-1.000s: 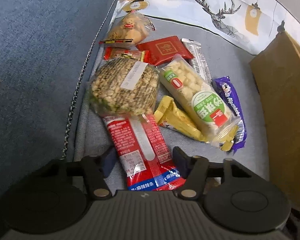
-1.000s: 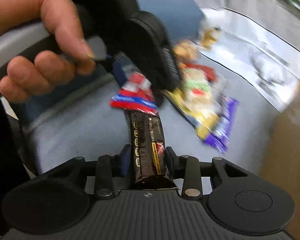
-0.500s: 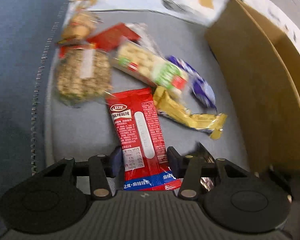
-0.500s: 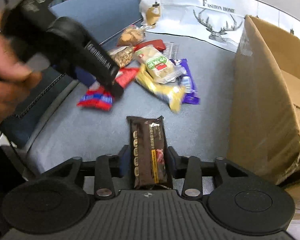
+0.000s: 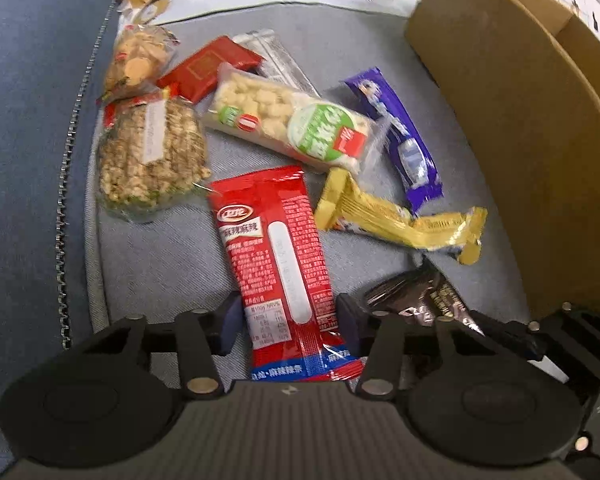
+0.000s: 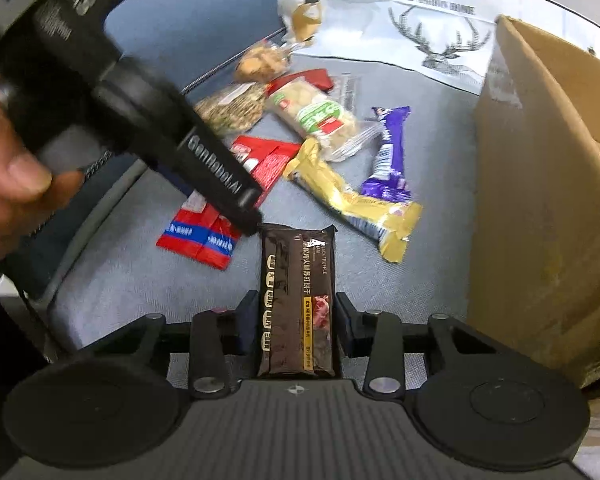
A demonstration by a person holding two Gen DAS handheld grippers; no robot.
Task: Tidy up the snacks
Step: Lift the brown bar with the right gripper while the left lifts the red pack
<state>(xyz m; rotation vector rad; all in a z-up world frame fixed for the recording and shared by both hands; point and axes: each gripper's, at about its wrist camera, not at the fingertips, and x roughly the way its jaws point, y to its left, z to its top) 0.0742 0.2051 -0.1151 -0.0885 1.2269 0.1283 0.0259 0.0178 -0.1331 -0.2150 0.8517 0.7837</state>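
Between the right tool's [image 6: 296,316] fingers sits the brown snack bar [image 6: 298,300].

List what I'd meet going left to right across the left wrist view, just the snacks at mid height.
Round seed cake in clear wrap → red spicy strip packet, held in the left tool → yellow wrapper → purple bar → cardboard box.
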